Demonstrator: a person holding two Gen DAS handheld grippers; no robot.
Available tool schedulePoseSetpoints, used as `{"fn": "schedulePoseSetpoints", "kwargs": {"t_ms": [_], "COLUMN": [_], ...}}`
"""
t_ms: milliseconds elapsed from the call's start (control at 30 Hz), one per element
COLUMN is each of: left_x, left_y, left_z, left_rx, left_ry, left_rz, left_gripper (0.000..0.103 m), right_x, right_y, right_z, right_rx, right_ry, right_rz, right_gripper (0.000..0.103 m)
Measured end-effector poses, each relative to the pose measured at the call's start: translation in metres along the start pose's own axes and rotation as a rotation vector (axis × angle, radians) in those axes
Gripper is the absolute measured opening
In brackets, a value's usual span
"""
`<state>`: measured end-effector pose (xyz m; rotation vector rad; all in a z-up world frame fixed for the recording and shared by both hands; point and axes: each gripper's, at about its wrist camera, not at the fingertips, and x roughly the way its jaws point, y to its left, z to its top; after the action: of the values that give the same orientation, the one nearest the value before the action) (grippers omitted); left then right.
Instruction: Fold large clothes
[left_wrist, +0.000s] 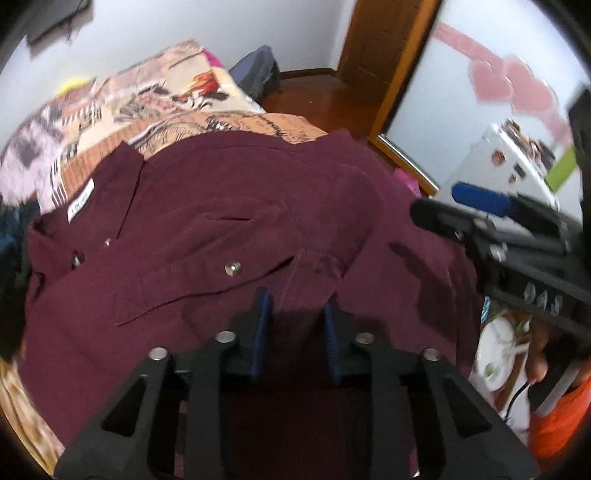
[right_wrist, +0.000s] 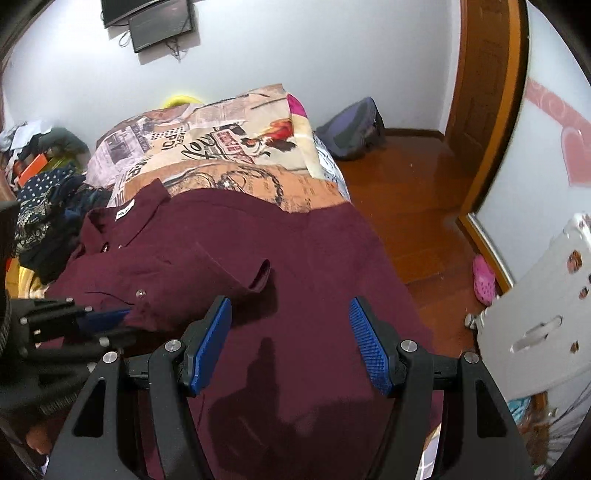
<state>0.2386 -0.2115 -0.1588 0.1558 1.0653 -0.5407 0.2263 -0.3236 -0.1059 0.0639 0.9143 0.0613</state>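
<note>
Maroon shirt (right_wrist: 229, 258) is spread across the bed (right_wrist: 229, 158), filling each frame's centre. The left gripper (left_wrist: 297, 299) is seen narrowly parted, nothing clamped. The right gripper (right_wrist: 290, 314) is held wide above the cloth.

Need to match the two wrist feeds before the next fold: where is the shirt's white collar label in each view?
Left wrist: white collar label at left, mid-height, on the maroon shirt.
Right wrist: label upper left of centre.
Shared landmark: grey backpack on the floor beside the wooden door.
</note>
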Motion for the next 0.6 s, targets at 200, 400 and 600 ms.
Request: {"fn": "schedulePoseSetpoints", "kwargs": {"t_ms": [200, 400, 600], "left_x": [-0.033, -0.066, -0.086], "left_y": [0.007, 0.064, 0.142], "left_z": [-0.023, -0.043, -0.079], "left_rx": [0.017, -0.090, -0.274], "left_ry": [-0.071, -0.141, -0.149], "left_rz": [0.016, 0.140, 0.297], "left_gripper": [0.062, 0.065, 0.066], "right_x": [-0.007, -0.007, 0.018], "right_y": [-0.004, 0.007, 0.023], "right_z": [0.000, 0.001, -0.006], "right_rx": [0.055, 0.099, 0.182], "right_ry": [0.011, 0.020, 0.096], "right_rz": [0.066, 0.167, 0.251], "right_gripper": [0.062, 0.062, 0.062]}}
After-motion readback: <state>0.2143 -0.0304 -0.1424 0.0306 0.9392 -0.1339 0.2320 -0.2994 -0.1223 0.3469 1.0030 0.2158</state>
